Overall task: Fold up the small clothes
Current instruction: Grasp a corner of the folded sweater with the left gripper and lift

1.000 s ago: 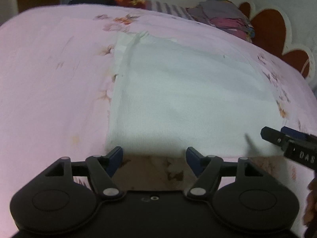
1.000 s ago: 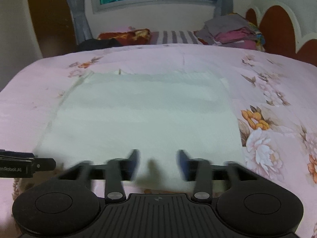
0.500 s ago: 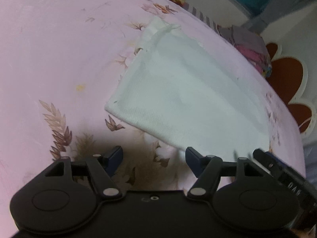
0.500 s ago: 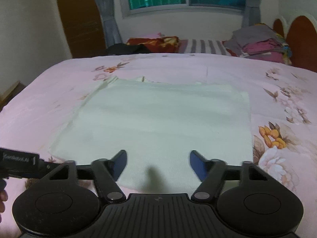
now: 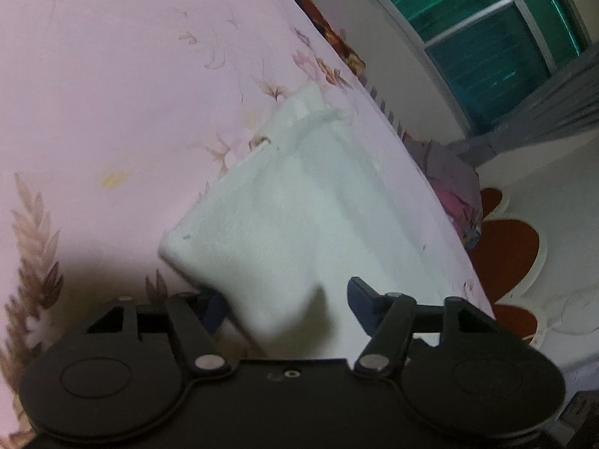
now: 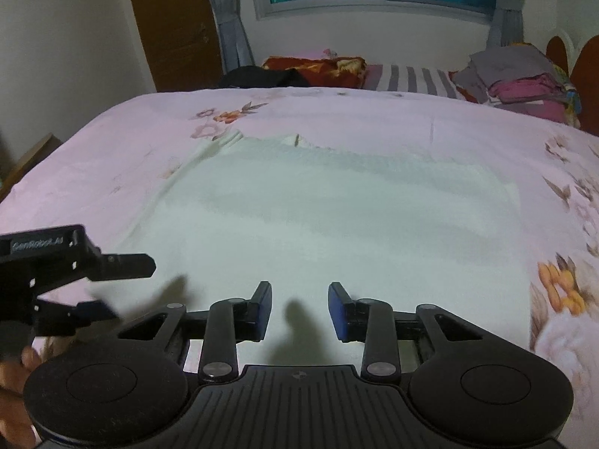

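The white garment (image 6: 337, 224) lies spread flat on the pink flowered bed (image 6: 112, 157), its near hem just in front of both tools; a folded pile of clothes (image 6: 524, 86) sits at the far right by the headboard, well apart from it, so by my reading earlier pieces are done and this one is only at its first fold. The left gripper (image 5: 284, 301) has come to the near left corner of the garment, which has lifted and curled up between its jaws; these have just been closing, yet a clear gap shows beside the cloth and I would not call it pinched. The right gripper (image 6: 299, 310) hovers over the near hem, jaws also just narrowing, spread with only flat cloth below them and nothing gripped. Left to do, as I judge it: seize both near corners; carry them to the far edge; fold again; add it to the pile.
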Motion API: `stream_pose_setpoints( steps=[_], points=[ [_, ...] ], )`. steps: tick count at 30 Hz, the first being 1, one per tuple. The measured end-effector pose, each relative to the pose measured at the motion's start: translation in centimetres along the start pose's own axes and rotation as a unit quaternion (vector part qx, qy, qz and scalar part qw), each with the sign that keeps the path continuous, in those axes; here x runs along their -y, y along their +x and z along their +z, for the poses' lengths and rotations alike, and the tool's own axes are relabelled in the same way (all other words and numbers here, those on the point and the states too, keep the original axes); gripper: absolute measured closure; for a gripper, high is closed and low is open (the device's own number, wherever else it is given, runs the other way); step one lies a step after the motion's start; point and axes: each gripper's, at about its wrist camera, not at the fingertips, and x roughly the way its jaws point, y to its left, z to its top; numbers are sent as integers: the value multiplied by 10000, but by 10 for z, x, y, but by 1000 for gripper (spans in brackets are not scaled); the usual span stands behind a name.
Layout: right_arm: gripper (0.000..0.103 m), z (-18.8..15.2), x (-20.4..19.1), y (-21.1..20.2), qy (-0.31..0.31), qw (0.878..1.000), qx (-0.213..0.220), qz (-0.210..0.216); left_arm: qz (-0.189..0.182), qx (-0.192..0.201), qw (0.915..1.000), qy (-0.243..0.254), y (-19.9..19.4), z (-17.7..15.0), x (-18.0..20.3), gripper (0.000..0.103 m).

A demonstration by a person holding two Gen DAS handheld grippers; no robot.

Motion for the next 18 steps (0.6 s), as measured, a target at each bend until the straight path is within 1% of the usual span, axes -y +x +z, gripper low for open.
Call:
stream_pose_setpoints(
  steps=[1, 3, 6, 9, 11, 12, 14, 17, 18],
  points=[
    [69, 5, -1, 5, 9, 10000, 22, -19, 20, 32, 10000, -25, 1, 2, -1, 53],
    [69, 14, -2, 16, -4, 10000, 37, -73, 11, 79, 9999, -139, 4, 6, -6, 70],
    [69, 24, -4, 34, -43, 9998, 26, -183, -23, 82, 9995, -296, 7, 10, -16, 86],
    [69, 29, -3, 53, -54, 9994, -53, -342, -75, 94, 9994, -330, 6, 12, -20, 91],
    [69, 23, -5, 70, -244, 9983, -251, -463, -64, 134, 9993, -329, 5, 11, -19, 92],
    [69, 19, -8, 71, -414, 9976, -158, -533, -62, 162, 9993, -317, 4, 10, -18, 93],
    [69, 18, -15, 71, -645, 9956, -183, -650, -34, 226, 9995, -222, 2, 9, -14, 94],
    [69, 15, -12, 71, -525, 9963, -120, -669, -41, 331, 9994, -100, -2, 7, -10, 95],
    [69, 9, -15, 73, -654, 9954, -44, -703, -57, 385, 9992, -3, -4, 7, -6, 96]
  ],
)
